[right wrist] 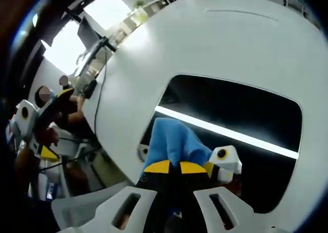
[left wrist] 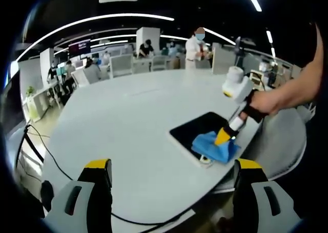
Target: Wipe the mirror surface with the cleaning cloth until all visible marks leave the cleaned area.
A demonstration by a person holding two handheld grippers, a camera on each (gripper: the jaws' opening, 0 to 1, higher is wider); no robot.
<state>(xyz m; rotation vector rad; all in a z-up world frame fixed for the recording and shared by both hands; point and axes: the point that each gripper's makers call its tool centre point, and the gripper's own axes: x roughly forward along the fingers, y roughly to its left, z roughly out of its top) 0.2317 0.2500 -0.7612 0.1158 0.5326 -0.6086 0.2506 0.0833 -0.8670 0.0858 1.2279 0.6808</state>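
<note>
Right claw (right wrist: pixel 174 167) pinches shut on soft blue cleaning cloth (right wrist: pixel 174 143); I press flat, sweeping toward far dark rectangular mirror (right wrist: pixel 236 115) edge. Left claw (left wrist: pixel 171 171) gapes, empty.

left gripper (left wrist: pixel 171 174) held back, jaws wide apart — right gripper (right wrist: pixel 174 167) angled down, jaws pinched closed on cloth (right wrist: pixel 177 141).

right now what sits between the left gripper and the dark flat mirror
Only bare white table, seen in the left gripper view; left gripper is open, and the blue cloth lies on the mirror.
</note>
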